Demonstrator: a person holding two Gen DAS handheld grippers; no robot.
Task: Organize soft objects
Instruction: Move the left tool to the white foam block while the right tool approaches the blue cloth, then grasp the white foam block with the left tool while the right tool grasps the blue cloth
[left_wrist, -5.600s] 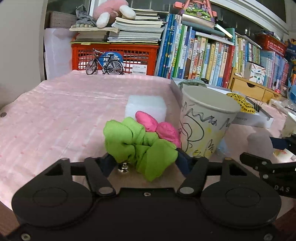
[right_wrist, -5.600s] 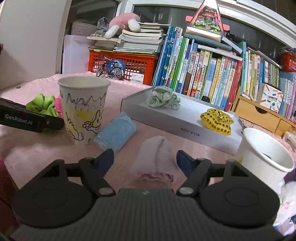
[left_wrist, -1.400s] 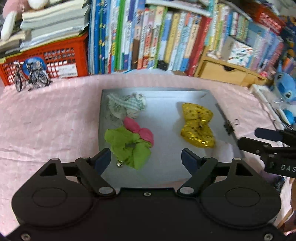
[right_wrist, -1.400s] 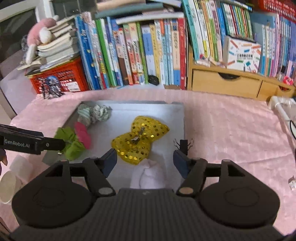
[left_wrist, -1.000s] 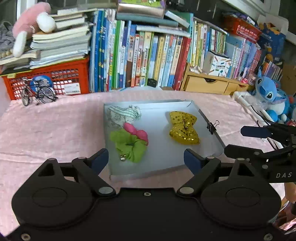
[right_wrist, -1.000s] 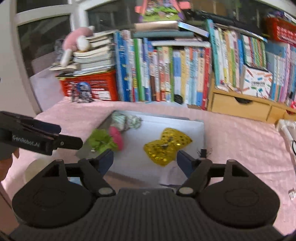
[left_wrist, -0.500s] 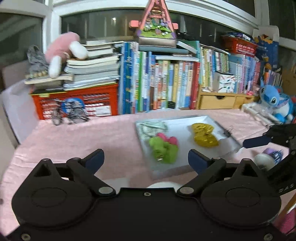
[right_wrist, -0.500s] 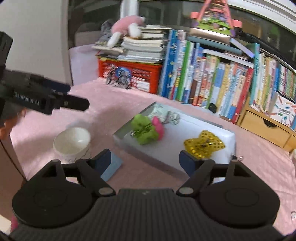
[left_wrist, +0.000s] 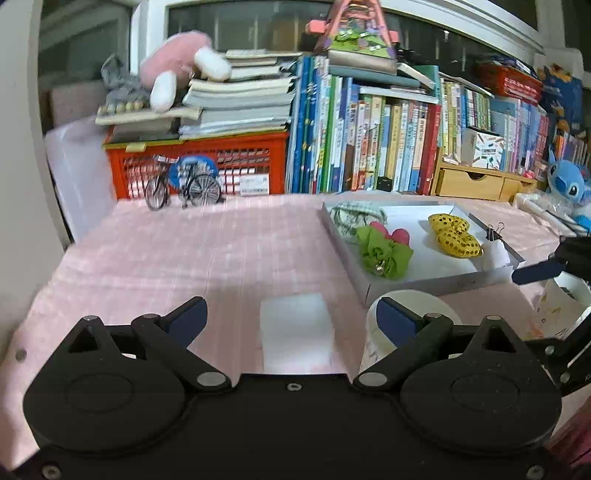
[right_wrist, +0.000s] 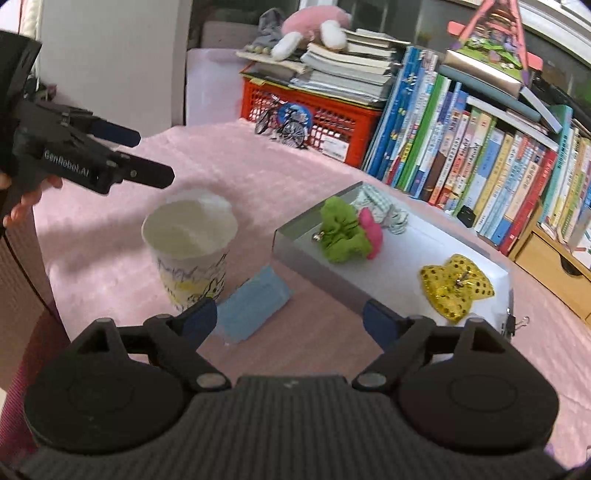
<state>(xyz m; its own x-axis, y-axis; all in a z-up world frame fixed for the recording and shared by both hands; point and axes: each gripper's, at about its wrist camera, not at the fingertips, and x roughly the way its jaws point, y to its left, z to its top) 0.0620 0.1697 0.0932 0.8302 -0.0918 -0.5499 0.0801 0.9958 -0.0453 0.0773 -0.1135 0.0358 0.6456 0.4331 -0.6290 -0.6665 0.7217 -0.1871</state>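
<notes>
Ahead, the green scrunchie (left_wrist: 384, 254) lies well beyond the wide-open left hand-held gripper (left_wrist: 291, 317).

Both tools are spread wide with nothing between the fingers. The left tool (left_wrist: 291, 318) hangs above the table, pointing level across it, blue pads on both fingertips (left_wrist: 188, 316). From the right cam you can see it off to the left side (right_wrist: 147, 155), a bit of the person's hand (right_wrist: 27, 201) gripping it. The right tool (right_wrist: 290, 317) is tilted down toward the table.
</notes>
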